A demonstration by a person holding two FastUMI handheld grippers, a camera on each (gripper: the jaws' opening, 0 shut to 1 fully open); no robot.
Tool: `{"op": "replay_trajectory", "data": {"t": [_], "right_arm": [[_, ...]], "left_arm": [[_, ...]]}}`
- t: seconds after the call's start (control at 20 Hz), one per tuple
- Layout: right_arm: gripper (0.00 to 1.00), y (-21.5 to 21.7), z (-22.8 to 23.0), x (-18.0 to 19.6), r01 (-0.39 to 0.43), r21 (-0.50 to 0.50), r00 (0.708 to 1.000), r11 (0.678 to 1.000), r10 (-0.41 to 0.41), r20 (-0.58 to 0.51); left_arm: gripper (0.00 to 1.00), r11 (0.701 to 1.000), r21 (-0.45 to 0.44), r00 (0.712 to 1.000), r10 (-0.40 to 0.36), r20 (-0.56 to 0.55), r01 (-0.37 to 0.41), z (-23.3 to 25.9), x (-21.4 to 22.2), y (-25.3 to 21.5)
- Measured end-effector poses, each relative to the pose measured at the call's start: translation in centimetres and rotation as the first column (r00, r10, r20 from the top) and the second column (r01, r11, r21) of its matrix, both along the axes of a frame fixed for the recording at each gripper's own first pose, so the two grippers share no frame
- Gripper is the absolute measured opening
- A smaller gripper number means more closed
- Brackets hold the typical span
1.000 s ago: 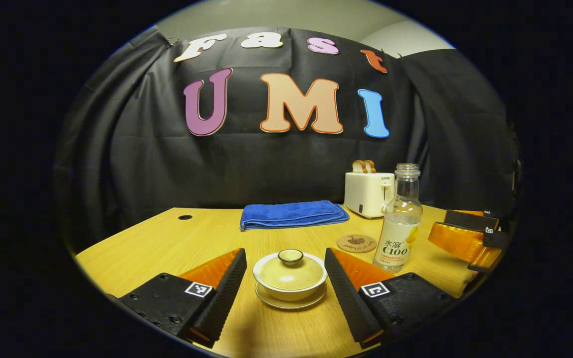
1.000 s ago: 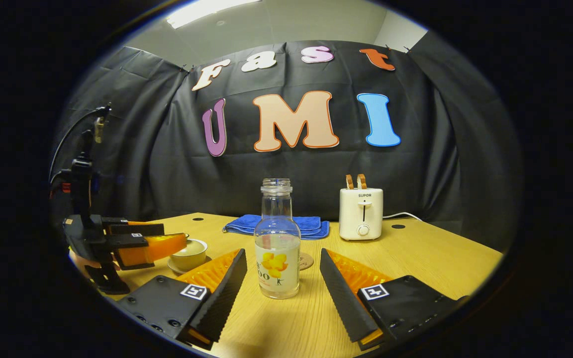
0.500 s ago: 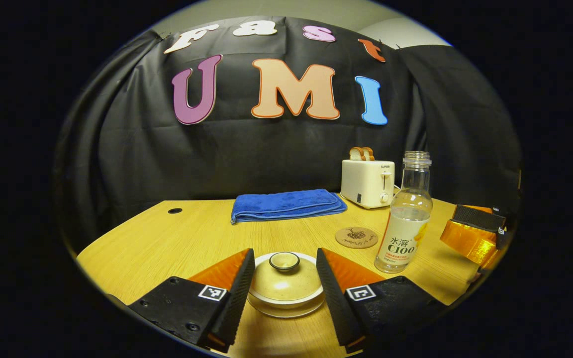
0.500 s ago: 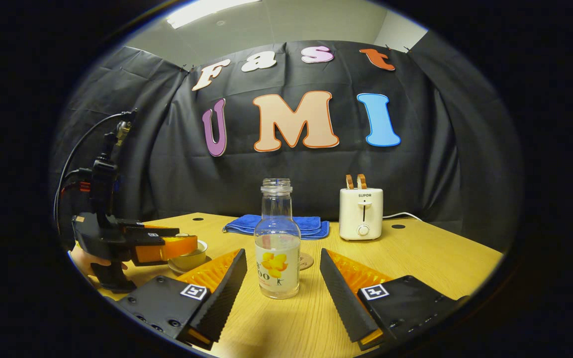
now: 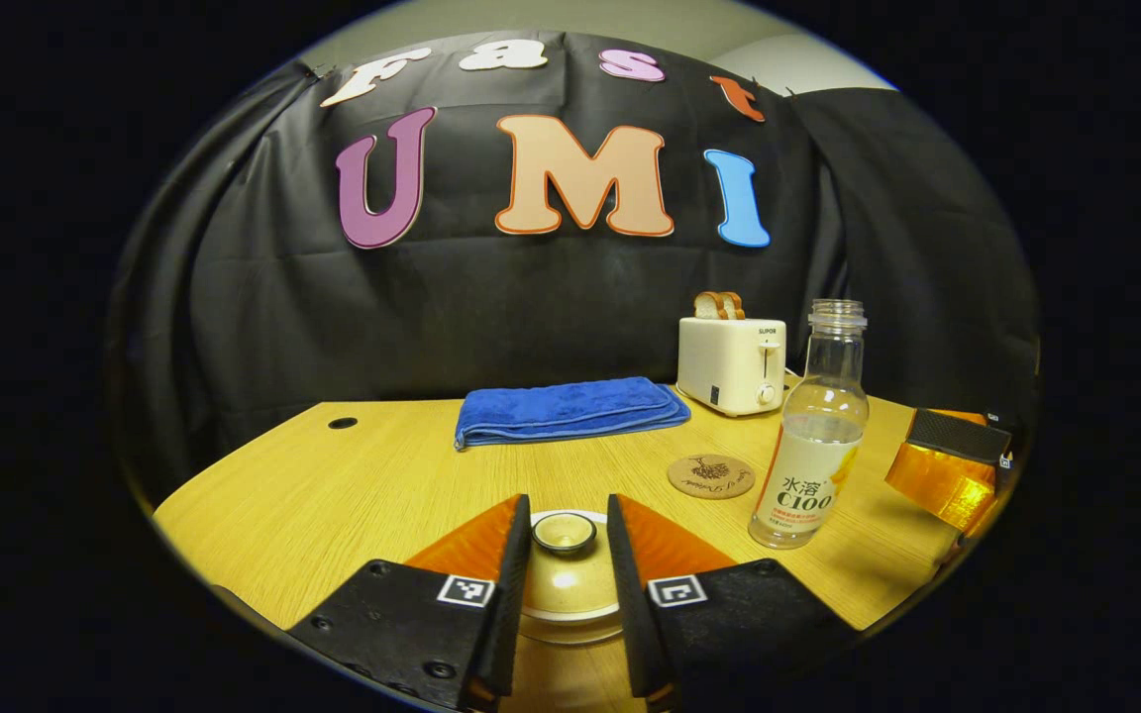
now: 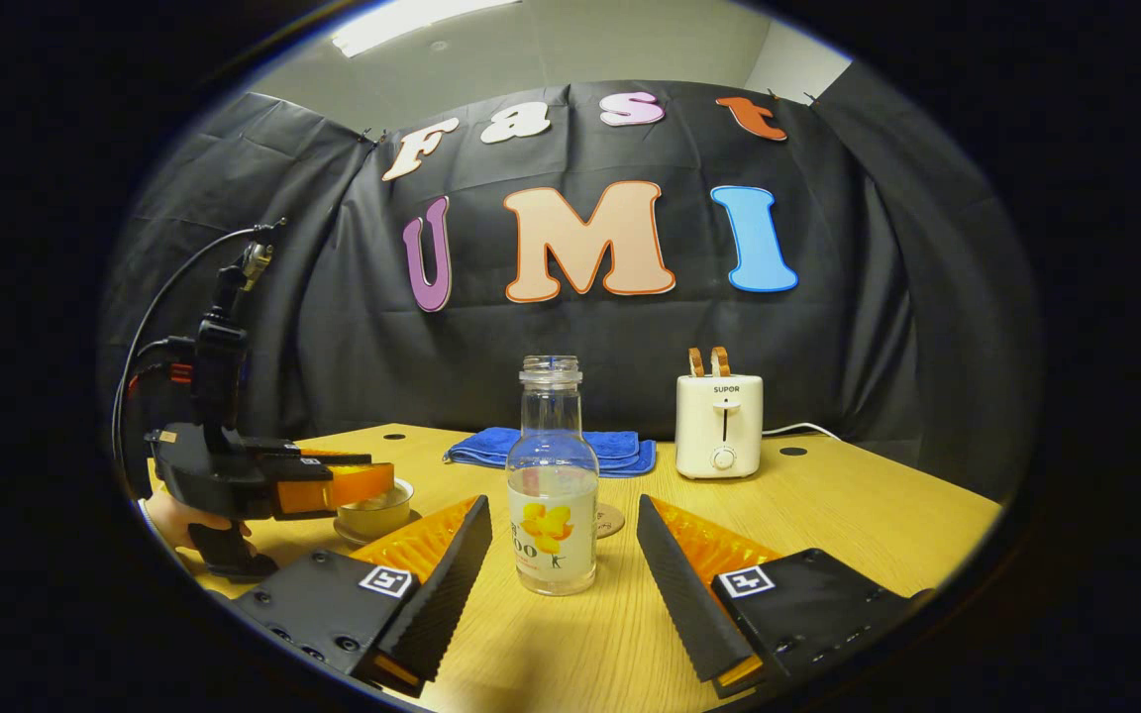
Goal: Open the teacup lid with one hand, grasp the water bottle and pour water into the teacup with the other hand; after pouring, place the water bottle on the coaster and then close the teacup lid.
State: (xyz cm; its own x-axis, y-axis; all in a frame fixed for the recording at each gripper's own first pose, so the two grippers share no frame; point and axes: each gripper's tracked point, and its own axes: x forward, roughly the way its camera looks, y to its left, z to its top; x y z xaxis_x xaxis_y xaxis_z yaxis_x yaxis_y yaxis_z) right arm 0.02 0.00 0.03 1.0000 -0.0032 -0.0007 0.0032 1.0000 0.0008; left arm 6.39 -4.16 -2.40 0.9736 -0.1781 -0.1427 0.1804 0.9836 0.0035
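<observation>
The cream teacup lid [image 5: 566, 584] sits on its cup, and its knob [image 5: 564, 533] lies between the fingers of my left gripper [image 5: 568, 500]. The jaws have narrowed to the knob's sides, with a thin gap still showing on the right. The right gripper view has that gripper [image 6: 333, 485] level over the teacup [image 6: 377, 515], held by a hand. An uncapped water bottle [image 6: 552, 525], part full, stands upright just ahead of my open right gripper [image 6: 561, 505], untouched. Beside the bottle [image 5: 813, 465] lies the round coaster [image 5: 711, 476], bare.
A white toaster [image 5: 732, 364] holding bread stands at the back of the wooden table [image 5: 333, 485]. A folded blue towel [image 5: 566, 409] lies left of it. My right gripper [image 5: 947, 465] hovers at the table's right edge.
My left gripper moved forward and down over the teacup, and its fingers narrowed from wide apart to just around the lid's knob. The right gripper and the bottle stayed put.
</observation>
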Motion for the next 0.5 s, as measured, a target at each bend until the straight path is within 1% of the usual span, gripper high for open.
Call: {"op": "replay_trajectory", "data": {"t": [0.05,0.1,0.25,0.3,0.45,0.5], "right_arm": [[0.95,-0.01,-0.04,-0.02,0.0,0.0,1.0,1.0,0.0,0.0],[0.98,-0.01,0.0,-0.02,0.0,0.0,1.0,1.0,0.0,0.0],[0.98,-0.02,-0.03,0.01,0.0,0.0,1.0,1.0,0.0,0.0],[0.95,-0.01,-0.01,0.01,0.0,0.0,1.0,1.0,0.0,0.0],[0.95,0.08,-0.03,-0.03,-0.004,0.001,1.0,1.0,0.004,0.0],[0.94,0.2,-0.03,-0.01,-0.01,0.001,1.0,1.0,0.01,-0.001]], "left_arm": [[0.3,1.0,0.002,1.0,-0.002,-0.003,0.002,-0.08,-0.06,-0.12],[0.29,1.0,0.003,1.0,-0.003,-0.004,0.003,-0.12,0.06,-0.11],[0.28,1.0,-0.002,1.0,-0.006,0.001,0.006,-0.06,0.04,-0.15],[0.28,1.0,-0.005,1.0,-0.008,0.005,0.008,0.03,-0.01,-0.22],[0.27,1.0,-0.022,1.0,0.001,0.029,-0.001,0.47,-0.09,0.07],[0.28,1.0,-0.03,0.999,0.004,0.038,-0.003,0.72,-0.21,0.19]]}}
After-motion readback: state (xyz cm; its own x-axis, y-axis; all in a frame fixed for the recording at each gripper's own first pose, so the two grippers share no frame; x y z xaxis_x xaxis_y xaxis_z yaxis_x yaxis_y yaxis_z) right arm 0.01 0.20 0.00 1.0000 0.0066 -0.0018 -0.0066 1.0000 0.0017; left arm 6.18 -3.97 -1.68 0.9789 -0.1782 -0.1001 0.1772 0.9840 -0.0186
